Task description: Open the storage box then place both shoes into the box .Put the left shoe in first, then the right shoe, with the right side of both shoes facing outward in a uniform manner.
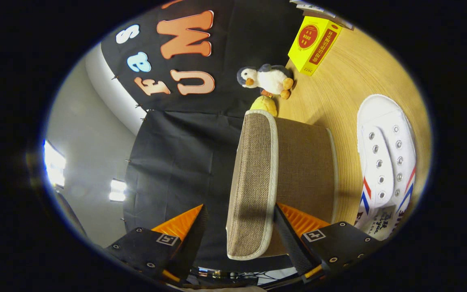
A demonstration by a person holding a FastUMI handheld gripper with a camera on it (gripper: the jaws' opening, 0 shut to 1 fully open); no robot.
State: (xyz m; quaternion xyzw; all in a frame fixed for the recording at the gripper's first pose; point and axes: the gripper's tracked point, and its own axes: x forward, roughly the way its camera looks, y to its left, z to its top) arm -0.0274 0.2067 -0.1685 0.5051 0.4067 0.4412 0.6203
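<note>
Gripper (239, 227): fingers spread wide, one on each side of the lid's near end; no clear contact on either side, a visible gap at the finger on the cloth side.
Lid (253, 182): brown woven fabric with pale trim, seen edge-on between the fingers, running away from them toward the toys.
Box (304, 162): brown fabric, pale binding along its edges, standing on the table directly behind the lid; lid flat against its top or slightly lifted, hard to tell from this angle.
Shoe (385, 158): white canvas with metal eyelets and red and blue stripes, lying on the table just beside the box, on the side away from the cloth; printed insole showing at its near end.
Penguin (268, 79): small plush toy, white, grey and orange, on the table beyond the box.
Yellow toy (264, 106): rounded, partly hidden, touching the lid's far end.
Carton (313, 42): yellow with a red round mark, well beyond the box, near the penguin.
Table (339, 93): light wood grain.
</note>
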